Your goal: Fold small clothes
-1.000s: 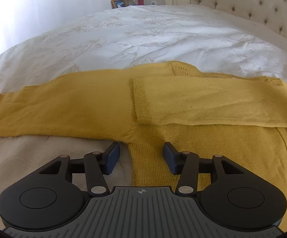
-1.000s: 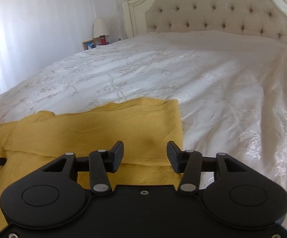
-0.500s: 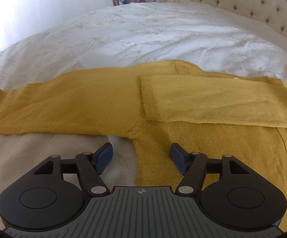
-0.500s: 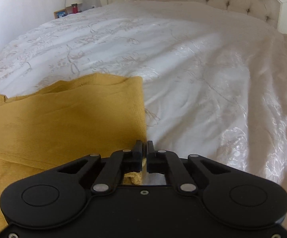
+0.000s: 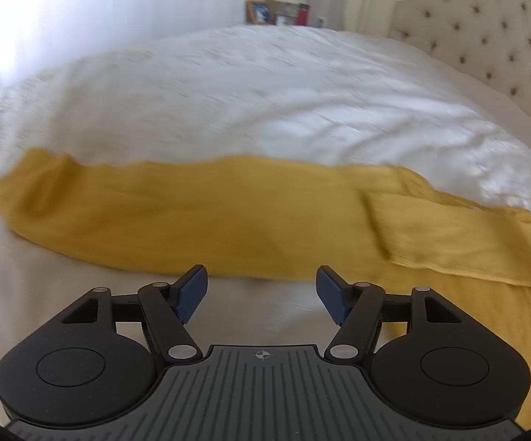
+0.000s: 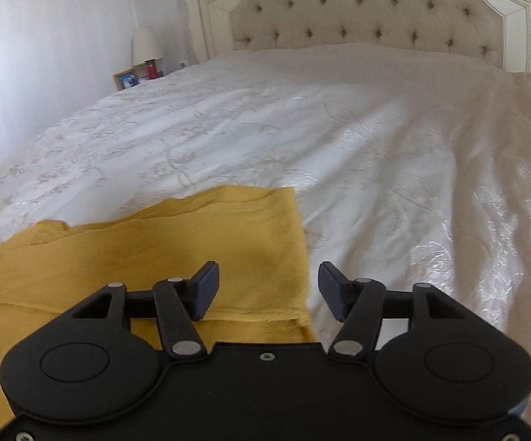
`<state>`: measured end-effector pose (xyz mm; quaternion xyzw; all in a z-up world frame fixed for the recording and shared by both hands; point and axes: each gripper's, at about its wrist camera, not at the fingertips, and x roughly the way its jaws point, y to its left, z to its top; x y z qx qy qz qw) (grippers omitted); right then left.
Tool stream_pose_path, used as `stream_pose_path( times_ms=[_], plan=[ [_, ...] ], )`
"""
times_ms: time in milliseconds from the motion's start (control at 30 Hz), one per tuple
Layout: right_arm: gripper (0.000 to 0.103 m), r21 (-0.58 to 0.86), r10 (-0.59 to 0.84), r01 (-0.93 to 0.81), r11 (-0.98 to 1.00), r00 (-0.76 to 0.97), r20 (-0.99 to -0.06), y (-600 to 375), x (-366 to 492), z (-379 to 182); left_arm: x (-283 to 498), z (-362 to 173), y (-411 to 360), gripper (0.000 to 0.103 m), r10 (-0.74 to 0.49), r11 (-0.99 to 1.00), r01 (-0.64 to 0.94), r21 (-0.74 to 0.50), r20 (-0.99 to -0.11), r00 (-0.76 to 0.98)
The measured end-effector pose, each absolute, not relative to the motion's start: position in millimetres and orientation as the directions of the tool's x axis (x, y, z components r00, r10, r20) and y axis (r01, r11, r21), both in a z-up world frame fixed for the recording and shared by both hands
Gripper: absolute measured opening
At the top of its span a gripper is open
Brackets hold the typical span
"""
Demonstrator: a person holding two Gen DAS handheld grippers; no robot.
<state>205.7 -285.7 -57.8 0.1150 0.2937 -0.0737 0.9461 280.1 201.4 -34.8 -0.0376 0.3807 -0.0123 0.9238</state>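
A mustard-yellow knit sweater (image 5: 199,213) lies flat on the white bedspread (image 5: 265,103). Its left sleeve stretches out to the left; the other sleeve (image 5: 449,242) is folded across the body. My left gripper (image 5: 262,294) is open and empty, just short of the outstretched sleeve's near edge, over bare bedspread. In the right wrist view the sweater's right side (image 6: 155,257) shows with its folded edge. My right gripper (image 6: 269,294) is open and empty, straddling the sweater's right edge.
A tufted cream headboard (image 6: 368,11) stands at the far end of the bed. A bedside table with a lamp (image 6: 146,46), a photo frame (image 6: 126,79) and a red bottle stands at the far left. The bedspread (image 6: 412,183) spreads wide to the right of the sweater.
My left gripper has swung left from the sweater's armpit toward the outstretched sleeve and opened wider. My right gripper closed at the sweater's right edge half a second ago and is open again now.
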Motion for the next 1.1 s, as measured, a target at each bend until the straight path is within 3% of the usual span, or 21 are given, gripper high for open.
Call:
stream_pose_path(
  times_ms=[300, 567, 833, 1000, 1067, 1100],
  plan=[
    [0.082, 0.258, 0.180, -0.045, 0.965, 0.831, -0.527, -193.1, 199.2, -41.9, 299.6, -12.6, 316.4, 0.064, 0.124, 0.983, -0.182, -0.015, -0.675, 0.727],
    [0.082, 0.267, 0.313, -0.195, 0.944, 0.785, -0.534, -122.8, 208.9, -47.3, 321.7, -18.2, 398.8, 0.063, 0.237, 0.956, -0.292, 0.030, -0.666, 0.707],
    [0.082, 0.267, 0.356, -0.243, 0.933, 0.741, -0.570, -86.0, 216.0, -61.4, 350.4, -53.0, 425.0, 0.064, 0.161, 0.961, -0.274, -0.039, -0.729, 0.665],
    [0.082, 0.263, 0.356, -0.244, 0.933, 0.730, -0.583, -82.7, 216.7, -63.8, 358.5, -64.7, 424.2, 0.063, 0.152, 0.957, -0.281, -0.067, -0.711, 0.686],
    [0.082, 0.266, 0.354, -0.239, 0.934, 0.727, -0.588, -83.9, 217.5, -64.7, 359.3, -65.3, 423.2, 0.041, 0.154, 0.953, -0.291, -0.080, -0.699, 0.699],
    [0.082, 0.268, 0.353, -0.236, 0.934, 0.726, -0.590, -84.4, 216.8, -65.3, 359.5, -64.3, 421.3, 0.015, 0.159, 0.952, -0.296, -0.080, -0.697, 0.699]
  ],
)
